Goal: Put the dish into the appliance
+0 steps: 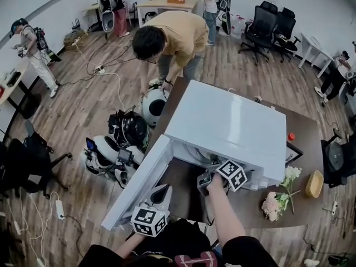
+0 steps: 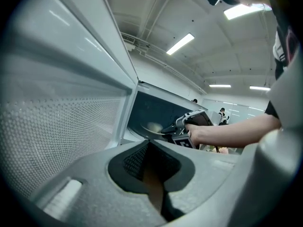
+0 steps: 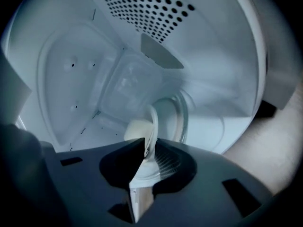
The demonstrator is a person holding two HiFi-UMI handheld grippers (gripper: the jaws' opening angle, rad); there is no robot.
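Observation:
A white microwave (image 1: 222, 121) stands on the dark table (image 1: 303, 132) with its door (image 1: 139, 182) swung open to the left. My right gripper (image 3: 144, 148) reaches into the cavity, shut on the rim of a white dish (image 3: 139, 128). The dish hangs just above the glass turntable (image 3: 183, 115). The left gripper view shows the same dish (image 2: 154, 126) inside the opening, with my right gripper (image 2: 169, 129) on it. My left gripper (image 1: 161, 192) stays low beside the inner face of the door, jaws together with nothing between them.
A bunch of flowers (image 1: 278, 202) and a yellow bowl (image 1: 314, 183) lie on the table right of the microwave. A person (image 1: 167, 38) bends over the table's far end. Helmets and gear (image 1: 125, 138) sit on the floor to the left.

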